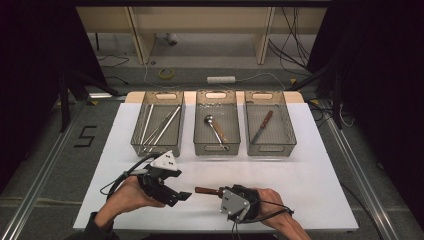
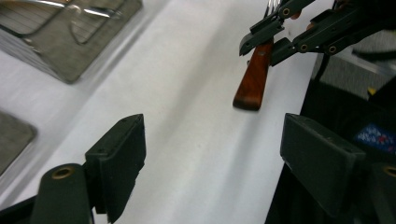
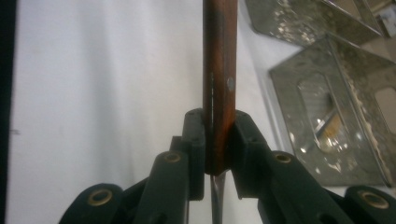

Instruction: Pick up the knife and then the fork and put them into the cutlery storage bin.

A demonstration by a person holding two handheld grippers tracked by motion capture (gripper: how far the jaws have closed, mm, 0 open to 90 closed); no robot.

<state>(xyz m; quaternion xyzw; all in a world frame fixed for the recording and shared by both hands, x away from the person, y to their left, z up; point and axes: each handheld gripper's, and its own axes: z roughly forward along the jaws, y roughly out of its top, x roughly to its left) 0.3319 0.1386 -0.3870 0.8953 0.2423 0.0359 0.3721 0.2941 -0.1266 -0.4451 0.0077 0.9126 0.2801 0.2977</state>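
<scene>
White surface (image 1: 310,165) bearing three mesh trays in a row along its far half: left tray (image 1: 158,123) with long thin metal rods (possibly chopsticks or skewers; too fine to tell), middle tray (image 1: 216,128) with a ladle-like utensil (image 1: 215,131), right tray (image 1: 269,129) with a wooden-handled knife (image 1: 262,126).

Near edge of the surface: the person's two hands, each carrying a gripper. The right gripper (image 3: 219,140) has its jaws pressed onto a wooden-handled utensil (image 1: 206,190), pinching the handle near the end where metal emerges; a thin metal shank runs back between the jaws in the right gripper view. What the working end is cannot be made out. The left gripper (image 1: 181,196) has its jaws spread wide with nothing between them, as the left gripper view confirms.

Key relation: the utensil's long axis runs roughly side to side across the surface, its free wooden end (image 2: 252,84) pointing toward the left gripper. That end lies just beyond the open left jaws, near but apart from them, and appears to hang just above the surface rather than rest on it. The left gripper is therefore the nearer free one. A handover would likely require the left jaws to advance along the handle's axis and close across its width; alternatively the right hand could carry the utensil to a tray unaided.
</scene>
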